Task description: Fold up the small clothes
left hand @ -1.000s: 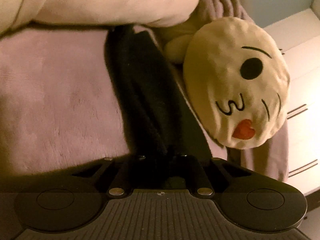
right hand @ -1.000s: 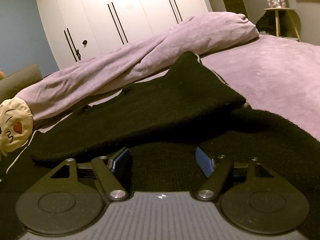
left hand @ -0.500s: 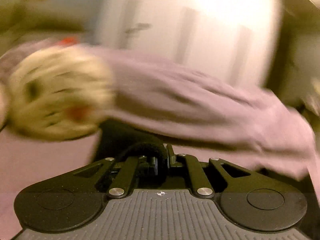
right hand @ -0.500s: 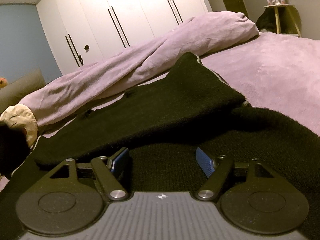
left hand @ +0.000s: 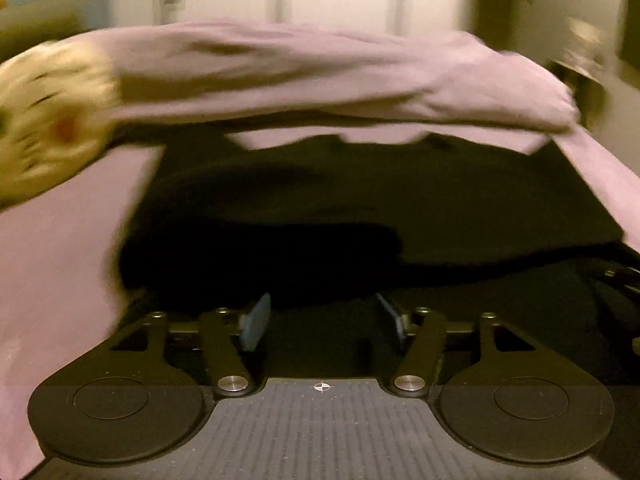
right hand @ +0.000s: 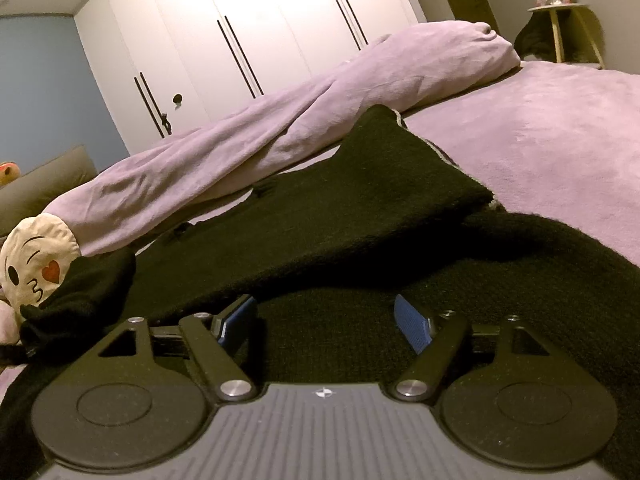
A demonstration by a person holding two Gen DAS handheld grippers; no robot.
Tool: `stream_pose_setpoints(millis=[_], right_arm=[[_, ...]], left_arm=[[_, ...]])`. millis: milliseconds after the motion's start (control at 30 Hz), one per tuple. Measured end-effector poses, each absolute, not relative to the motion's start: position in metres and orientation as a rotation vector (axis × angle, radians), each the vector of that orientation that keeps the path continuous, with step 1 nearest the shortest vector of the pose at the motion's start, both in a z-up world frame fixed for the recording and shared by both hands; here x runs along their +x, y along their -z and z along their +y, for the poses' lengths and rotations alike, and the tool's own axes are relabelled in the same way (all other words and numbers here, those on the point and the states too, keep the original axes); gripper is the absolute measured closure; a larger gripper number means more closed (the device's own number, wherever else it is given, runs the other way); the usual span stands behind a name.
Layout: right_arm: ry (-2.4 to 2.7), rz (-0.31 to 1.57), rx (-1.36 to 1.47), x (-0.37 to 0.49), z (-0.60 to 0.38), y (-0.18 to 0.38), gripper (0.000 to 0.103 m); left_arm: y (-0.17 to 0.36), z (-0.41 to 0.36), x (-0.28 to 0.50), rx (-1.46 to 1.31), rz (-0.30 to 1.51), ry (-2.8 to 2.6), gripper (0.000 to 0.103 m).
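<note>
Across the lilac plush bedspread (right hand: pixel 560 152) lay your black knitted garment (right hand: pixel 320 224), spread flat with one part folded over on top of itself. Your left gripper (left hand: pixel 320 316) hung just over the garment's near edge, and its jaws were opening, blue pads apart with nothing pinched between them; only dark knit showed below the gap. That view was smeared, so fine detail on the cloth was lost. Your right gripper (right hand: pixel 324 324) sat low over the garment too, its jaws opening a touch wider, pads clear of the fabric on both sides and gripping nothing. Beyond the garment ran a long rolled lilac duvet (right hand: pixel 248 144), lying along the far side of the bed. At its left end rested a round cream cushion with a winking, kissing face (right hand: pixel 36 268), and a bunched black corner of the knit rose just beside it. Behind stood white wardrobe doors with dark bar handles (right hand: pixel 240 52).
</note>
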State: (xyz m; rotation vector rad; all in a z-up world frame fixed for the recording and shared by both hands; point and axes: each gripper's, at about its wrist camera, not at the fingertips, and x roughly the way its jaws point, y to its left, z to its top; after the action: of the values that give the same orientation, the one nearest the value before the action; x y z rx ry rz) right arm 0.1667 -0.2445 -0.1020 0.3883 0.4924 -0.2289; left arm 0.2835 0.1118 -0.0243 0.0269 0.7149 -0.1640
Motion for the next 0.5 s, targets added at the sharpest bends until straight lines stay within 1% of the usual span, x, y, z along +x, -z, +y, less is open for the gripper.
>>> stream_pose_setpoints(millis=[133,167,200,233,300,367,433,467,500], right_arm=[[0.270,0.549,0.308,0.175,-0.230,0.088,0.025],[0.273,0.554,0.281,0.176,-0.224,0.082,0.025],[0.265,0.543,0.258,0.176,-0.215,0.075,0.026],[0.248,0.525,0.231,0.177,-0.203,0.068,0.027],[0.190,0.503,0.138,0.183,-0.174,0.056,0.027],[0.098,0.473,0.018,0.193,-0.136,0.048,0.027],[0.006,0.463,-0.118,0.209,-0.095,0.047,0.031],[-0.027,0.458,-0.184,0.217,-0.077,0.050,0.032],[-0.066,0.455,-0.250,0.226,-0.057,0.054,0.037]], left_arm=[[0.024,0.156,0.253,-0.049,0.713,0.049,0.031],[0.024,0.164,0.246,-0.065,0.698,0.013,0.028],[0.026,0.172,0.240,-0.079,0.684,-0.023,0.025],[0.028,0.178,0.236,-0.084,0.678,-0.063,0.020],[0.029,0.191,0.234,-0.085,0.676,-0.142,0.019],[0.039,0.204,0.235,-0.119,0.707,-0.192,0.015],[0.054,0.216,0.238,-0.201,0.757,-0.218,0.012],[0.057,0.220,0.231,-0.225,0.730,-0.206,0.011],[0.057,0.221,0.228,-0.221,0.714,-0.200,0.011]])
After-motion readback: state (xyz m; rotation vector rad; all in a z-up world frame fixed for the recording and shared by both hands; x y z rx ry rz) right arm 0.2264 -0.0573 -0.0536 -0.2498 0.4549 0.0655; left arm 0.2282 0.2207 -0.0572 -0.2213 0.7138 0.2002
